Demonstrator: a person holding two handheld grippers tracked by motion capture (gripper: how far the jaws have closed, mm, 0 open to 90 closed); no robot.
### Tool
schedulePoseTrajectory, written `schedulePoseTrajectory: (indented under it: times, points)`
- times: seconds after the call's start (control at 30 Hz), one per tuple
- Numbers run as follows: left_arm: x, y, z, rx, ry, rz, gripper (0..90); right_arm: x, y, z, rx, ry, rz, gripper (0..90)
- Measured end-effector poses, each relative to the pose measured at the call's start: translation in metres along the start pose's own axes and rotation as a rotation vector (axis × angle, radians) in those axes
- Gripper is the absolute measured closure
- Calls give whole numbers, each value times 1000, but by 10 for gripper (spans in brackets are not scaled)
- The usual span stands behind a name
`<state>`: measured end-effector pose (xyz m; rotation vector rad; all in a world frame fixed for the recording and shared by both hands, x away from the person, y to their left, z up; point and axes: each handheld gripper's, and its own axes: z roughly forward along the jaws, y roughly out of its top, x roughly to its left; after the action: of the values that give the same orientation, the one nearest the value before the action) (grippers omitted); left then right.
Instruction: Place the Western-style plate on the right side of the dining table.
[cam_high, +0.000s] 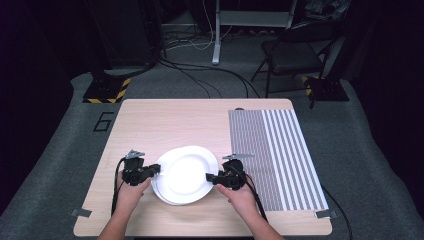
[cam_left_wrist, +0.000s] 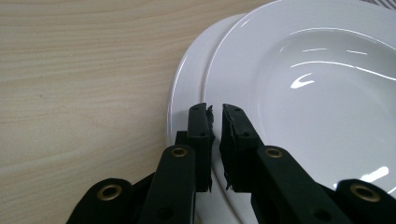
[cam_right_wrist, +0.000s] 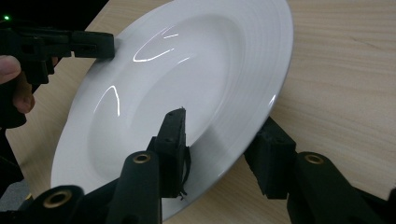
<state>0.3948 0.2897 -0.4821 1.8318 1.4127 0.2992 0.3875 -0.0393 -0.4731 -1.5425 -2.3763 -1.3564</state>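
Two white plates lie stacked near the table's front. The top plate (cam_high: 186, 172) (cam_left_wrist: 317, 93) (cam_right_wrist: 187, 70) sits shifted to the right on the lower plate (cam_high: 161, 194) (cam_left_wrist: 184, 88). My left gripper (cam_high: 156, 170) (cam_left_wrist: 217, 112) is shut on the top plate's left rim, which runs between the jaws. My right gripper (cam_high: 210, 176) (cam_right_wrist: 222, 128) is shut on the opposite rim, one jaw on the plate's upper face and the other under its edge. In the right gripper view the top plate stands tilted, and the left gripper (cam_right_wrist: 100, 44) shows at its far rim.
A grey and white striped mat (cam_high: 280, 155) covers the right part of the wooden table (cam_high: 150, 125), close to the right gripper. Beyond the table's far edge stand a folding chair (cam_high: 295, 55) and cables on the floor.
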Motion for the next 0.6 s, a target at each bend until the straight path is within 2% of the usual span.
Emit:
schedulePoseTrajectory:
  times: [0.17, 0.27, 0.5, 0.6]
  points:
    - [-1, 0, 1, -5, -2, 0, 825, -3, 2, -4, 1, 20, 37, 634]
    - [-2, 0, 4, 1, -23, 1, 825, -5, 4, -7, -4, 27, 44, 651]
    - [-6, -1, 8, 12, -46, 3, 814, -8, 9, -16, -31, 12, 32, 680]
    - [-9, -1, 11, 15, -53, 13, 790, -8, 11, -21, -45, 0, 8, 689]
